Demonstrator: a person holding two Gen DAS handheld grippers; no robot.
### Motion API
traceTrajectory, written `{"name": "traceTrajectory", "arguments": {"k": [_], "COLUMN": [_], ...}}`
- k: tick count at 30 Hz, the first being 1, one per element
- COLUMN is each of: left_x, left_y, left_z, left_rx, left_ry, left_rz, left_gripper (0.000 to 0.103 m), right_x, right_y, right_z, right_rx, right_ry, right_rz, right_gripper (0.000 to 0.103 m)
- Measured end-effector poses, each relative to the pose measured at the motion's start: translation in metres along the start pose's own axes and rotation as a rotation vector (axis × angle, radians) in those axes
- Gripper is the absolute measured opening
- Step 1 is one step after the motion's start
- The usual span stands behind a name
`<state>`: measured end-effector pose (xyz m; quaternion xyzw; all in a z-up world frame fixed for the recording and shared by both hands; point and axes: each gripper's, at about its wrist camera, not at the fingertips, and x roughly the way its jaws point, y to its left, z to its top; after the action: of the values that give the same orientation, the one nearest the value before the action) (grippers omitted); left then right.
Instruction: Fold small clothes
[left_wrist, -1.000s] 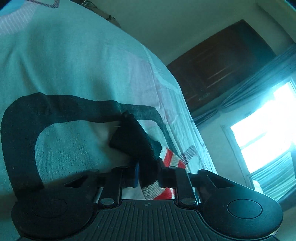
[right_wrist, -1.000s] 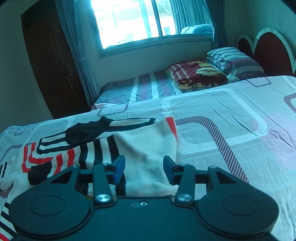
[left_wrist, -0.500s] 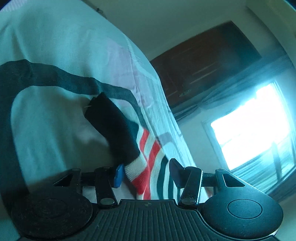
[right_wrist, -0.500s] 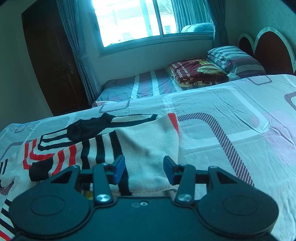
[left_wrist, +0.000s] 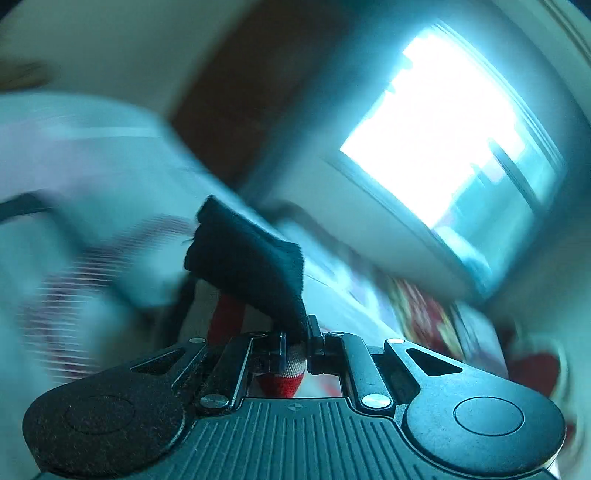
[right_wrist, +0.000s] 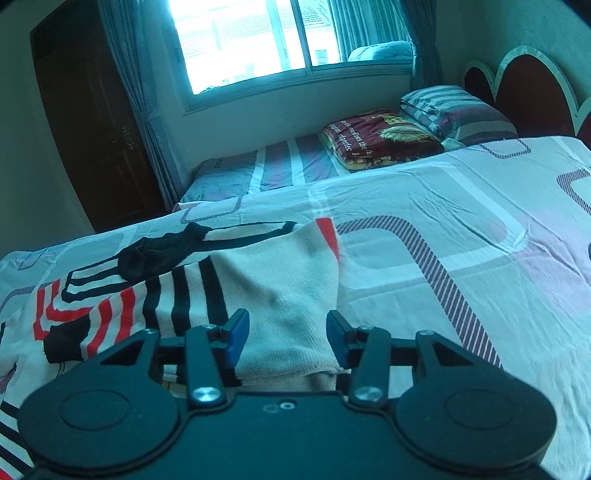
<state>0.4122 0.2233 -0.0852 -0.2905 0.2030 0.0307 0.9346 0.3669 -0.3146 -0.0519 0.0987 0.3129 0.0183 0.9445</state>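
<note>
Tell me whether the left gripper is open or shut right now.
Shut. The left gripper has its jaws pinched on the striped sock, whose black end sticks up between them.

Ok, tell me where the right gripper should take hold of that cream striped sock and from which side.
Grip the sock's near cuff edge, the plain cream end lying flat just ahead of the open right gripper. Come straight down from above with the fingers straddling the edge. That end already sits between them, and flat on the bedsheet, so it probably leaves no side to slide under.
</note>
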Motion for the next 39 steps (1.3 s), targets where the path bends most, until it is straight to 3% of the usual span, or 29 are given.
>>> {"name": "traceTrajectory", "arguments": {"k": [6, 11, 13, 14, 15, 17, 20, 23, 26, 31, 34, 36, 39], "left_x": [0.079, 0.130, 0.123, 0.118, 0.106, 0.079, 0.049, 0.026, 0.027, 0.042, 0.050, 0.054, 0.051], "left_y": [-0.155, -0.232, -0.252, -0.257, -0.261, -0.254, -0.205, -0.148, -0.096, -0.067, -0.067, -0.066, -0.067], "left_z": [-0.067, -0.144, -0.160, -0.160, -0.158, -0.149, -0.120, -0.101, -0.086, -0.087, -0.090, -0.089, -0.092], "left_rx": [0.264, 0.445, 0.555, 0.569, 0.578, 0.631, 0.607, 0.626, 0.584, 0.581, 0.603, 0.595, 0.596], "left_ry": [0.215, 0.452, 0.395, 0.410, 0.391, 0.311, 0.221, 0.151, 0.189, 0.241, 0.232, 0.237, 0.242], "left_rz": [-0.120, -0.138, -0.131, -0.181, -0.187, -0.158, -0.061, 0.098, 0.179, 0.185, 0.186, 0.184, 0.192], "left_gripper": [0.010, 0.010, 0.036, 0.065, 0.070, 0.070, 0.070, 0.054, 0.052, 0.052, 0.052, 0.052, 0.052], "right_x": [-0.010, -0.014, -0.014, -0.014, -0.014, -0.010, 0.002, 0.023, 0.046, 0.075, 0.086, 0.090, 0.072], "right_y": [-0.006, -0.019, -0.019, -0.018, -0.016, -0.008, 0.011, 0.033, 0.044, 0.045, 0.056, 0.064, 0.067], "right_z": [0.002, 0.006, 0.007, 0.007, 0.007, 0.007, 0.008, 0.008, 0.004, -0.002, -0.001, 0.001, 0.010], "right_rx": [0.024, 0.102, 0.127, 0.139, 0.148, 0.166, 0.176, 0.184, 0.221, 0.316, 0.254, 0.188, 0.117], "right_ry": [-0.018, -0.017, -0.013, -0.014, -0.019, -0.017, 0.010, 0.063, 0.127, 0.177, 0.177, 0.171, 0.068], "right_rz": [-0.001, 0.004, 0.021, 0.038, 0.056, 0.099, 0.184, 0.254, 0.208, 0.250, 0.237, 0.210, 0.200], "right_gripper": [0.045, 0.047, 0.052, 0.057, 0.059, 0.059, 0.059, 0.059, 0.059, 0.055, 0.030, 0.007, 0.003]}}
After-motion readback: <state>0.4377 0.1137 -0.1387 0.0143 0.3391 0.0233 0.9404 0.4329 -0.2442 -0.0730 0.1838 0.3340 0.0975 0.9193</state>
